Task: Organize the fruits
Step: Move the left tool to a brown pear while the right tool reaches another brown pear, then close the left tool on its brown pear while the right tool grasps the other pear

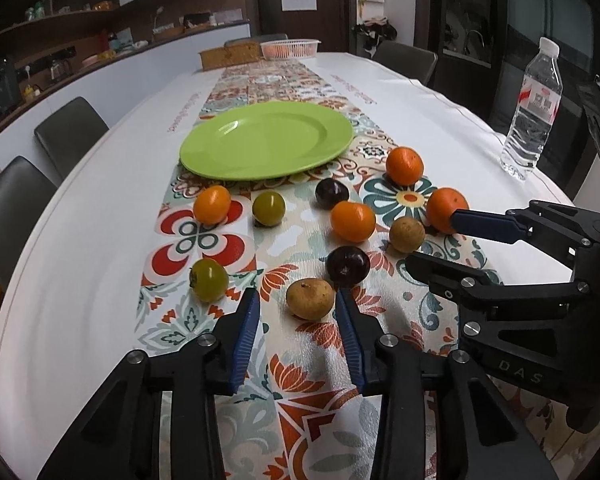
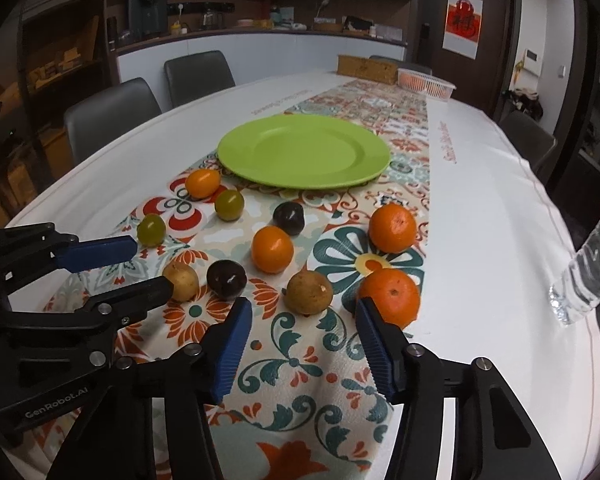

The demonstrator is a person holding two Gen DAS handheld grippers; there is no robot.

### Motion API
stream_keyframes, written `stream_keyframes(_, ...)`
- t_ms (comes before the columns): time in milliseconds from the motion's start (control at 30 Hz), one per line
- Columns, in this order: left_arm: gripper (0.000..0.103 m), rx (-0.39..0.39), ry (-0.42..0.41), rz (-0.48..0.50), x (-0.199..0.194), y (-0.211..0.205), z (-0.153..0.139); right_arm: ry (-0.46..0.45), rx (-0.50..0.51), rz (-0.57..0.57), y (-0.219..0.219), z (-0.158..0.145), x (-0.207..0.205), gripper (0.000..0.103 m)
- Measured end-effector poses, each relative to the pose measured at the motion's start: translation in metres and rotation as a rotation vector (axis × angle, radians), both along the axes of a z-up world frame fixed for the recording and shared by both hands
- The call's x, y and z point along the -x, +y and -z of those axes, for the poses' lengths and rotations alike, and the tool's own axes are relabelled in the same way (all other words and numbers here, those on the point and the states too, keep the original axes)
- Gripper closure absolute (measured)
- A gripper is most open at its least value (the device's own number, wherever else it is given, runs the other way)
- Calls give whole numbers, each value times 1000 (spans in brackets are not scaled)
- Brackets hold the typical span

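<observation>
Clear plastic water bottle (image 1: 534,108) stood whole only in the left view. Left hand-held gripper (image 1: 296,312), fingers wide, bracketed a tan round fruit (image 1: 310,298). Right hand-held gripper (image 2: 304,320), also wide, lay level beside a round orange tangerine (image 2: 390,296). Lime-green round plate (image 2: 304,152) lay beyond.

A clear water bottle (image 1: 534,108) stands upright at the right; a white basket (image 1: 290,48) and a wicker box (image 1: 229,55) sit at the top centre, beside each other.

Black left gripper (image 1: 296,300), blue ribbed pads, silver screws, GenRobot.AI lettering
</observation>
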State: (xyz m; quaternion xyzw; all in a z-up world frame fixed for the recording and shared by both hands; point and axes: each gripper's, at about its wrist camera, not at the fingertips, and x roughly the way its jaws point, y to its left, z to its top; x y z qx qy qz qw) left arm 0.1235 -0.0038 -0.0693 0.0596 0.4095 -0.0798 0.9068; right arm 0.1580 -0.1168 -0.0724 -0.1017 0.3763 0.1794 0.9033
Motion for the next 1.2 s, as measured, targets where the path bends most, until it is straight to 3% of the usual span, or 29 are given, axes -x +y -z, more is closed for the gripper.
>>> stream_keyframes(333, 66, 13, 50, 22, -12, -3, 13, 61, -8, 2, 3, 14, -15, 55)
stream_keyframes(700, 74, 25, 80, 28, -22, -3, 19, 85, -12, 4, 5, 18, -27, 60)
stream_keyframes(900, 74, 27, 75, 15, -21, 0, 18, 88, -11, 2, 6, 19, -31, 71)
stream_keyframes(1200, 74, 28, 23, 14, -14, 1, 2, 74, -36, -12, 6, 8, -22, 72)
